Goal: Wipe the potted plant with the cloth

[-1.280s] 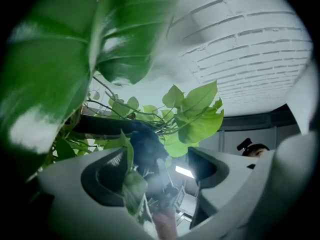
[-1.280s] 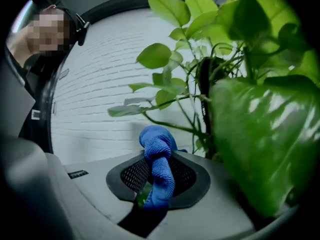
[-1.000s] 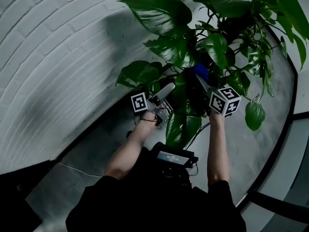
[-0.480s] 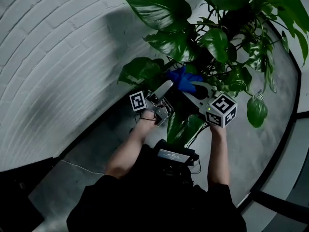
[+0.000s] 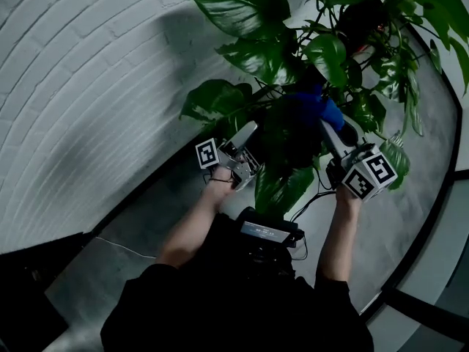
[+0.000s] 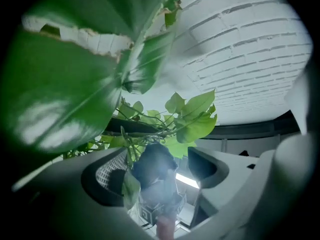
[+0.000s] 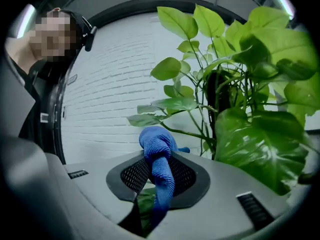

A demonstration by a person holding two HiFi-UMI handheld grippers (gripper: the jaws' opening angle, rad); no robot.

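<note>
Cloth (image 7: 156,144) sits pinched in our right tool (image 7: 158,183) among potted plant (image 5: 256,57) leaves, our left tool (image 6: 155,171) gaping open.

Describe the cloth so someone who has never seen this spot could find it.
Find the big leafy potted plant by the white brick wall. At its near side, the right tool is shut on a bunched cloth. It is the only blue thing there; everything around it is green or grey.
</note>
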